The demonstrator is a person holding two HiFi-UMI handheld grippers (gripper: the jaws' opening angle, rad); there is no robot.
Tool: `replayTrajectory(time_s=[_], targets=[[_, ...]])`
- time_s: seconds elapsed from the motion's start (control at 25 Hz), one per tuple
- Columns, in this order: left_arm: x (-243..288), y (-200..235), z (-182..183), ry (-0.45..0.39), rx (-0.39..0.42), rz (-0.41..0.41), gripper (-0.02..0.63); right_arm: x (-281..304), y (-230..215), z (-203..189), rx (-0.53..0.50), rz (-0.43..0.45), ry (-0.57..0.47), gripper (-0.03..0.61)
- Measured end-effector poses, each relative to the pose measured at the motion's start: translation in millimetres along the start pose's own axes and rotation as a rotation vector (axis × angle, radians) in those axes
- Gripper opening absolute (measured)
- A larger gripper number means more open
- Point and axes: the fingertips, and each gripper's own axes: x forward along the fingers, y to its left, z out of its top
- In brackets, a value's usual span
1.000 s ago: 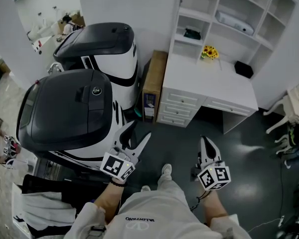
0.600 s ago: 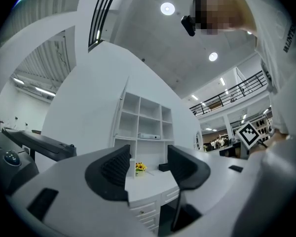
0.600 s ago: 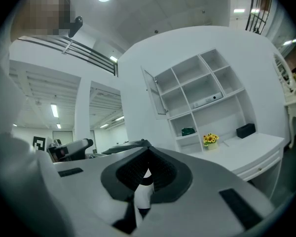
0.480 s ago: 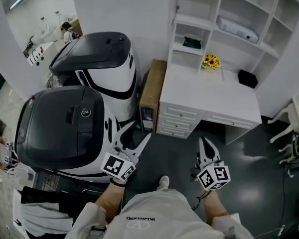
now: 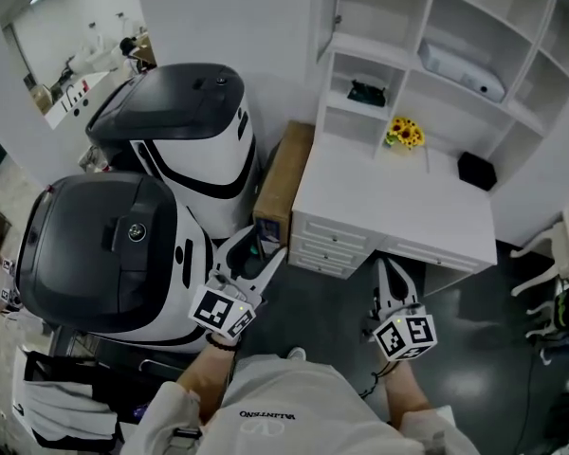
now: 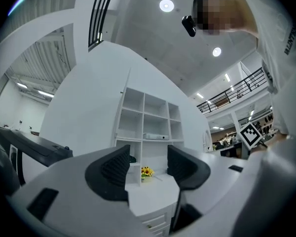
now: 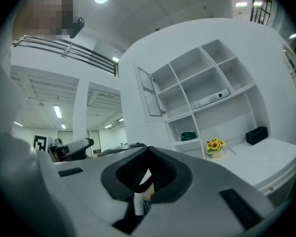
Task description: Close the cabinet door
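Observation:
The white shelf unit (image 5: 436, 41) stands on a white desk (image 5: 398, 202) ahead of me. Its cabinet door (image 7: 149, 97), a framed glass panel at the upper left compartment, stands swung open; in the head view the cabinet door (image 5: 324, 8) shows edge-on at the top. My left gripper (image 5: 259, 254) is open and empty, held low in front of the desk's drawers, well short of the door. In its own view the left gripper (image 6: 149, 162) frames the shelves. My right gripper (image 5: 389, 271) is shut on nothing, below the desk's front edge; the right gripper (image 7: 145, 174) points toward the shelves.
Two large black-and-white machines (image 5: 185, 126) stand to the left, with a brown box (image 5: 283, 183) between them and the desk. Yellow flowers (image 5: 403, 133) and a black box (image 5: 476, 171) sit on the desk. A white device (image 5: 460, 64) lies on a shelf. A white chair (image 5: 559, 254) is at the right.
The desk and shelves have drawn nearer and slid down in the head view as I step forward. Both grippers keep the same pose, left open, right shut.

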Motion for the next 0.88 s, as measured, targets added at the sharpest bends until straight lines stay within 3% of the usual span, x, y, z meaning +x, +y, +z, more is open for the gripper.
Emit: replayTrajectory(time_s=[0.52, 0.88], targets=[[52, 40, -6, -0.033, 0.001, 0.040, 0.222, 66, -31, 13, -0.034, 0.036, 0.003, 0.009], [122, 92, -15, -0.078, -0.024, -0.002, 0.222, 133, -55, 19, -0.044, 0.014, 0.004, 0.009]])
